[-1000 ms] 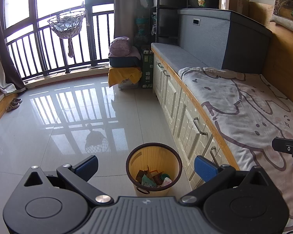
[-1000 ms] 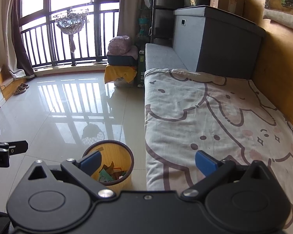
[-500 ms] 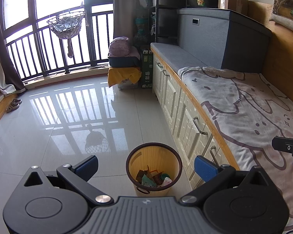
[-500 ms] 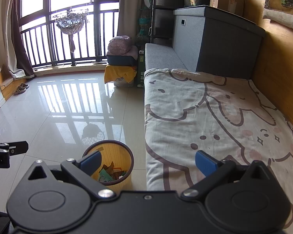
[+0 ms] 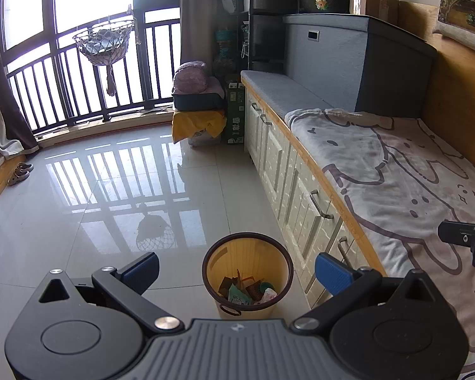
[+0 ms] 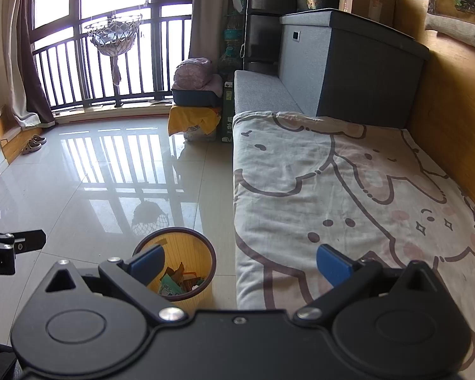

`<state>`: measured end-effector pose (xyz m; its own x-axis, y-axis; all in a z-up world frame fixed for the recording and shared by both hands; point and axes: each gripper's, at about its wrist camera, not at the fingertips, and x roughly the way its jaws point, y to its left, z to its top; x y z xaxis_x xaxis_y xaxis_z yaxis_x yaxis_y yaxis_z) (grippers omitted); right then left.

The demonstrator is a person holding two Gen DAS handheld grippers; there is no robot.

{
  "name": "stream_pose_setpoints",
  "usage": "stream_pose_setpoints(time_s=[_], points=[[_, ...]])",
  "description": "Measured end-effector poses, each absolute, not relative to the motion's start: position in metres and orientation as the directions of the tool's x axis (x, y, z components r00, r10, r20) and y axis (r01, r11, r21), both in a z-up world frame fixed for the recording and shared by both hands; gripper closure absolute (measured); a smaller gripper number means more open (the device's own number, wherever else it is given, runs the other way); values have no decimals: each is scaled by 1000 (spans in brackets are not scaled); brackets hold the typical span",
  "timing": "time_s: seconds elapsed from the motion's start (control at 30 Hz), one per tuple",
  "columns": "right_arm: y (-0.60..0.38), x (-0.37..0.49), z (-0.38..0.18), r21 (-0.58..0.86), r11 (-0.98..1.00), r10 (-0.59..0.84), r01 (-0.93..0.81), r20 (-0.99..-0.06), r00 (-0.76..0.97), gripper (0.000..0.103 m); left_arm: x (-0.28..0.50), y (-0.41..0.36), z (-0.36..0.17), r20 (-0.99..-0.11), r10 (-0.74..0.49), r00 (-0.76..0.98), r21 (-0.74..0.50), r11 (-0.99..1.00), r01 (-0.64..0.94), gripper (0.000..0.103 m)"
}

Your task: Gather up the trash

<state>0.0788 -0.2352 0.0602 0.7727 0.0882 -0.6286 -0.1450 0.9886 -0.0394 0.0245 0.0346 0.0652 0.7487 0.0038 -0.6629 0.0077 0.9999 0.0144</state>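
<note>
Fingers spread wide on both grippers, nothing held.

Left gripper (image 5: 236,269) hangs over the floor (image 5: 117,196), its pads framing the bin (image 5: 247,250) below; my right gripper (image 6: 240,261) hangs over the edge of the blanket (image 6: 332,177), the bin down to its left. Bin stands upright on the tiles just beside the drawers (image 5: 300,196). Trash (image 5: 247,291), mixed wrappers, lies in the bottom of the bin.
</note>
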Motion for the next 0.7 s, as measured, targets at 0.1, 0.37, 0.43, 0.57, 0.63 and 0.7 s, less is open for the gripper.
stream_pose_setpoints(time_s=[0.1,0.37,0.43,0.57,0.63,0.7], points=[[-235,79,60,-40,989,88,-145,-629,773,0,25,34,65,-663,4,749,14,1000,8,0],[-235,79,60,-39,989,89,-145,-628,773,0,25,33,65,-663,4,749,15,1000,8,0],[-235,79,60,-39,989,89,-145,-629,772,0,25,33,65,-663,4,748,15,1000,8,0],[-236,79,60,-40,989,88,-145,-629,772,0,25,33,64,-665,7,747,19,1000,7,0],[-235,79,60,-39,989,87,-143,-629,772,0,25,32,64,-664,7,747,20,1000,9,0],[-236,79,60,-40,989,87,-144,-629,773,0,25,32,64,-664,6,747,19,1000,9,0]])
